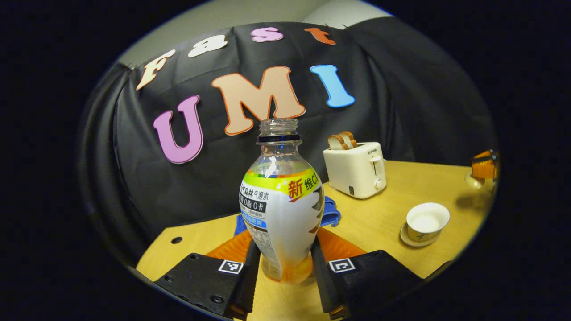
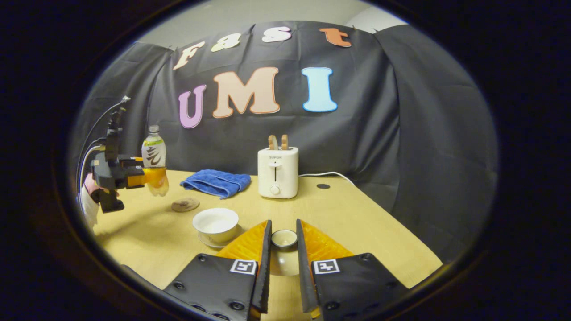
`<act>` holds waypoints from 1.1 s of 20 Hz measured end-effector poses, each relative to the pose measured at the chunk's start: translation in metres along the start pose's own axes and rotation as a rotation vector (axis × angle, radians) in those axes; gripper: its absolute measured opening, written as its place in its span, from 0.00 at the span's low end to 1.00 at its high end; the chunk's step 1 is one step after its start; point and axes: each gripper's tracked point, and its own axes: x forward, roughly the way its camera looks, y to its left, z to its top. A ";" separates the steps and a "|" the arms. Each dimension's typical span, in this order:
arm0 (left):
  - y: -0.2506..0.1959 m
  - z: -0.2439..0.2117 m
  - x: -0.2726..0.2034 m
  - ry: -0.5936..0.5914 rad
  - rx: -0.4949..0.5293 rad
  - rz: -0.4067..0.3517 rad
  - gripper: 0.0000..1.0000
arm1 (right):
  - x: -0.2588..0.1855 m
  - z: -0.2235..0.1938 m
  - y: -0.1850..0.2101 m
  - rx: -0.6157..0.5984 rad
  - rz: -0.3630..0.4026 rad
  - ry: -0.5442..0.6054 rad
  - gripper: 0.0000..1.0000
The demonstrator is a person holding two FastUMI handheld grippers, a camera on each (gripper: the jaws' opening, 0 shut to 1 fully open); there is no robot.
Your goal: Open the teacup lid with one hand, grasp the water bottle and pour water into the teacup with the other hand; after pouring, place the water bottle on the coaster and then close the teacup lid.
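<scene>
Booth: black cloth hung behind a wooden table (image 1: pixel 401 187) on which everything stood.

Left gripper view, tool: the left gripper (image 1: pixel 282 263) was clenched on the water bottle (image 1: pixel 281 209), one finger pressed against each side of its lower body.

Left gripper view, bottle: it stood upright between the fingers, its neck open with no cap on it, orange liquid low in the bottom; whether its base touched the table I could not tell.

Left gripper view, teacup: the teacup (image 1: pixel 427 221) sat uncovered on its saucer (image 1: pixel 408 238), off to the right of the bottle and well apart from it.

Left gripper view, surroundings: a white toaster (image 1: pixel 355 171) with two slices of bread (image 1: pixel 342 141) stood at the back, and a blue cloth (image 1: pixel 331 211) peeked out from behind the bottle.

Right gripper view, tool: the right gripper (image 2: pixel 283 244) was clamped on the teacup lid (image 2: pixel 284 239), the small knob caught between its two fingers and the lid's body hanging below.

Right gripper view, teacup: it stood open just left of the fingers, lower than the held lid.

Right gripper view, bottle: far to the left, the other gripper held it upright and clear above the table, a hand (image 2: pixel 91 187) behind it.

Right gripper view, coaster: the round brown coaster (image 2: pixel 185 204) lay bare on the table, below and a little right of the raised bottle, near the blue cloth.

Right gripper view, toaster: it stood at the back centre, its cord (image 2: pixel 328 174) trailing right.
</scene>
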 end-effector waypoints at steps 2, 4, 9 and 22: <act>0.001 0.002 0.006 -0.029 -0.063 -0.008 0.54 | 0.002 -0.003 -0.003 -0.011 -0.011 0.005 0.33; -0.006 0.001 0.014 -0.045 -0.125 -0.031 0.54 | 0.004 -0.008 -0.004 -0.013 -0.015 0.015 0.33; -0.021 -0.020 0.021 -0.017 -0.187 -0.069 0.55 | 0.011 -0.016 -0.007 -0.024 -0.019 0.032 0.33; -0.019 -0.045 0.035 0.031 -0.191 -0.066 0.63 | 0.016 -0.019 -0.007 -0.013 -0.011 0.030 0.32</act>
